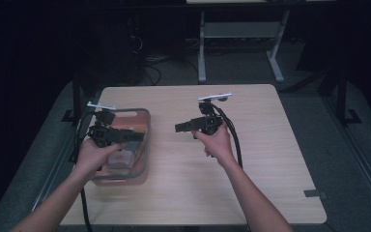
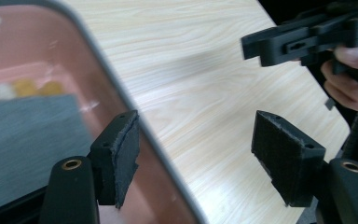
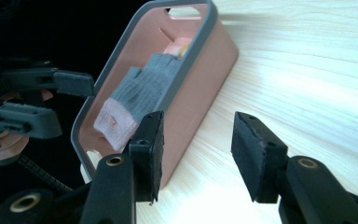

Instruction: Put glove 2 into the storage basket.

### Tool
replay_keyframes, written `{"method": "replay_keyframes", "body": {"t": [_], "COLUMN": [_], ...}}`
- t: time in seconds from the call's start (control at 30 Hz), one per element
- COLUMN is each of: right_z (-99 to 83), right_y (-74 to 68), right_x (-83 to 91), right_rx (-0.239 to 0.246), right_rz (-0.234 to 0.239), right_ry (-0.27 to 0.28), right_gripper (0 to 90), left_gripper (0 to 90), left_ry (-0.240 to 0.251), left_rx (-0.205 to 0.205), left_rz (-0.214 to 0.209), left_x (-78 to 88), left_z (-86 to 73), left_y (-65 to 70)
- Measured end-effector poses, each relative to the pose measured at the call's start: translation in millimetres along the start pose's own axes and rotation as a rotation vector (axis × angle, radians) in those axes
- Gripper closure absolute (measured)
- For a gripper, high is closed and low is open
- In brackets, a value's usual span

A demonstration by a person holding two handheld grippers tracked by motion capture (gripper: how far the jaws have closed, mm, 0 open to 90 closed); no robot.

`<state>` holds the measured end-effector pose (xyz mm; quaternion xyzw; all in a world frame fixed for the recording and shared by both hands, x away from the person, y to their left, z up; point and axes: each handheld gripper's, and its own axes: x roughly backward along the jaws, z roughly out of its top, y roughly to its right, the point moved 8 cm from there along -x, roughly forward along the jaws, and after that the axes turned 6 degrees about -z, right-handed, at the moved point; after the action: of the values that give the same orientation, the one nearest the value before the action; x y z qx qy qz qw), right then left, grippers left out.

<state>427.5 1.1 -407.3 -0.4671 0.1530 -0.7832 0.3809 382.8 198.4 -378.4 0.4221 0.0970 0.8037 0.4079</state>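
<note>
Sock (image 3: pixel 142 91), grey with a pink cuff, lies inside pink bin (image 1: pixel 145 145), left-centre of high view. Left gripper (image 1: pixel 134 137) hovers over the bin, right gripper (image 1: pixel 179 127) faces it from mid-table; both part-open, empty, likely lining up to grab.

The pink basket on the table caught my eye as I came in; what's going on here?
A person holds a gripper in each hand. The left gripper hovers over the pink basket, where a grey and pink sock lies. The right gripper points toward it over the table. Both are open, holding nothing.
</note>
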Motion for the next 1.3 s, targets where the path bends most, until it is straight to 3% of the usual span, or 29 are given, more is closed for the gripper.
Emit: {"method": "replay_keyframes", "body": {"t": [0.3,0.77,1.3], "right_z": [-11.5,-29.0,-54.0], "right_y": [23.6,55.4,94.2], "right_x": [18.6,51.6,81.9], "right_rx": [-0.037,-0.079,-0.156], "right_rz": [-0.03,-0.079,-0.121], "right_ry": [0.019,0.048,0.074], "right_gripper": [50.9,50.1,48.1], "left_gripper": [31.4,29.4,29.2], "left_ry": [-0.039,-0.033,-0.067], "left_rx": [-0.054,-0.08,-0.105], "left_rz": [-0.041,-0.089,-0.151], "left_x": [-34.0,-70.0,-112.0], "left_z": [1.0,-0.9,-27.2], "left_y": [25.7,55.5,81.2]}}
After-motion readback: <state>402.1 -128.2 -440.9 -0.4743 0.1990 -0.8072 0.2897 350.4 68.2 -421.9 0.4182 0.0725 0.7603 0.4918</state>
